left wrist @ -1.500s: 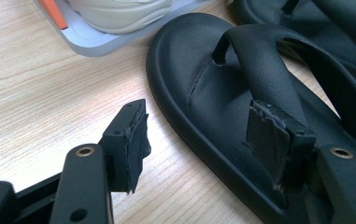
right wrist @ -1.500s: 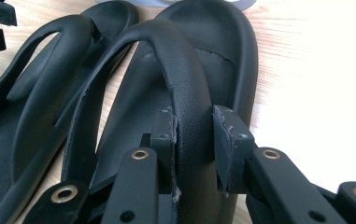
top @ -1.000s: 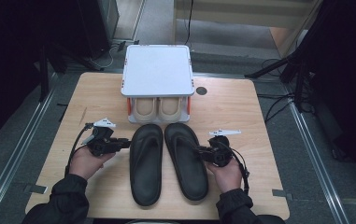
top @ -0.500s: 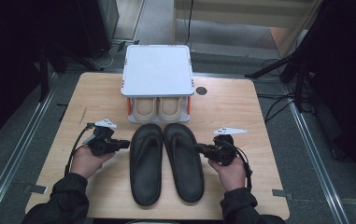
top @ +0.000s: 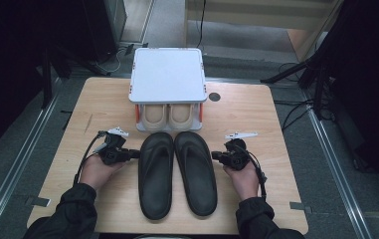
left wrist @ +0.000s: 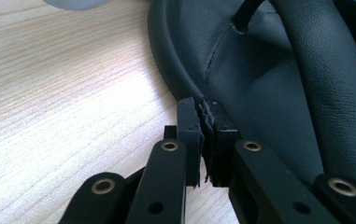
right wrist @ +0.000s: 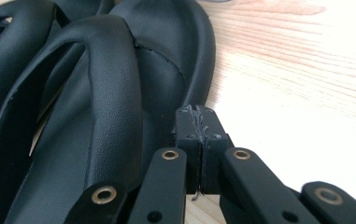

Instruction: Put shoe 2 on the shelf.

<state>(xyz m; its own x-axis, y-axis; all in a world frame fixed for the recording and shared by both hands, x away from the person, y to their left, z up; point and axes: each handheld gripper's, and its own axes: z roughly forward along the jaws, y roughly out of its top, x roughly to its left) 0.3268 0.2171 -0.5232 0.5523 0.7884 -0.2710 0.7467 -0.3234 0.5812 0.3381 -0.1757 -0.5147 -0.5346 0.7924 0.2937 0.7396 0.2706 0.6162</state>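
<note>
The left gripper (top: 136,154) had just been closing; its jaws stood pressed together at the outer rim of the left black leather flip-flop sandal (top: 156,172), with nothing clearly caught between the pads (left wrist: 188,128). The right gripper (top: 215,156) had likewise just been closing and was fully shut, its fingertips (right wrist: 187,126) meeting at the outer rim of the right black leather flip-flop sandal (top: 194,172), no material seen between them. Both sandals lay flat, side by side and touching, at the middle of the light wooden table (top: 256,114). Beyond their toes stood a white two-tier shoe rack (top: 167,74) holding a pair of beige slippers (top: 169,115).
</note>
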